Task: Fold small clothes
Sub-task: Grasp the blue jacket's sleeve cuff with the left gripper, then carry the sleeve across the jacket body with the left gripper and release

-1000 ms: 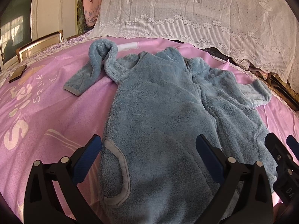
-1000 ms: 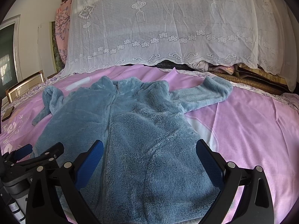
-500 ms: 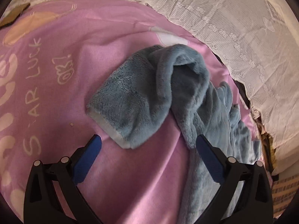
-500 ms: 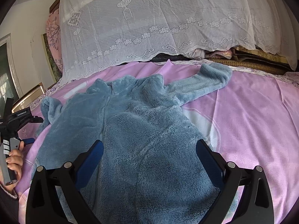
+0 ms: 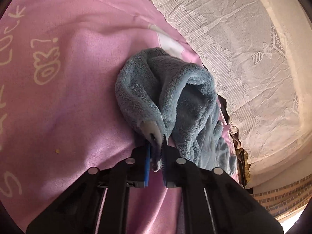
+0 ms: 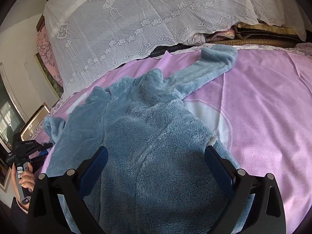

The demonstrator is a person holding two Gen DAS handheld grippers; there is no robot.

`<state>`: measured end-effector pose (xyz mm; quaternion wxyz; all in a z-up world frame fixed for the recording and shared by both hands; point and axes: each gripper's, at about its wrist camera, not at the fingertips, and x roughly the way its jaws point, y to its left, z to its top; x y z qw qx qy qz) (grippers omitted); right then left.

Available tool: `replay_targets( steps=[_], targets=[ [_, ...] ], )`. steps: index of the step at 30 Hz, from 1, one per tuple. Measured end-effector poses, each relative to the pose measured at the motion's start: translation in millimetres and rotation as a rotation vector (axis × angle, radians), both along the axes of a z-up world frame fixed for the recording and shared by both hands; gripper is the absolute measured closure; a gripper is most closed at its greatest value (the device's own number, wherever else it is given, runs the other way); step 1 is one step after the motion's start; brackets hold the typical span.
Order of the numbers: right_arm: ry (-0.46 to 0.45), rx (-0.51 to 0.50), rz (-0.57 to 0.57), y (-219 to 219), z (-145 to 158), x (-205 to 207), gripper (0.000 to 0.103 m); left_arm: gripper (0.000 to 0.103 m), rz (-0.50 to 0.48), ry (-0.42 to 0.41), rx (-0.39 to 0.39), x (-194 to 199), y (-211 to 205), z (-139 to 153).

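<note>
A blue fleece baby onesie lies flat, front up, on a pink bedspread. Its right sleeve stretches out toward the far right. Its left sleeve is bunched and doubled over. My left gripper is shut on the pale cuff of that sleeve; it also shows at the left of the right wrist view. My right gripper is open and empty, hovering over the onesie's lower body.
A white lace cover drapes over stacked bedding at the head of the bed, also in the left wrist view. White lettering is printed on the bedspread. A framed panel stands at the far left edge.
My left gripper moved in onto the folded left sleeve and closed on its cuff. My right gripper shifted slightly forward over the onesie and stayed open.
</note>
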<state>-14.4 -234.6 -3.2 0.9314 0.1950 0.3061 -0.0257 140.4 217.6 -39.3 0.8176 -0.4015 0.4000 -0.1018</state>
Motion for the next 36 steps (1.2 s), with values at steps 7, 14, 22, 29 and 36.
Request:
replay_targets(
  steps=[7, 14, 22, 29, 36],
  targets=[
    [0.001, 0.007, -0.002, -2, 0, 1, 0.003, 0.097, 0.168, -0.156, 0.381, -32, 44, 85],
    [0.007, -0.012, 0.004, 2, 1, 2, 0.003, 0.095, 0.343, 0.028, 0.72, -34, 141, 92],
    [0.01, -0.005, -0.008, 0, 1, 1, 0.003, 0.038, 0.195, 0.011, 0.604, -69, 107, 67],
    [0.043, 0.009, -0.094, -29, 8, -10, 0.003, 0.033, -0.417, -0.098, 0.486, -128, -100, 48],
    [0.227, -0.022, -0.121, -57, -19, -17, 0.003, 0.013, -0.472, -0.091, 0.677, -154, -178, 15]
  ],
)
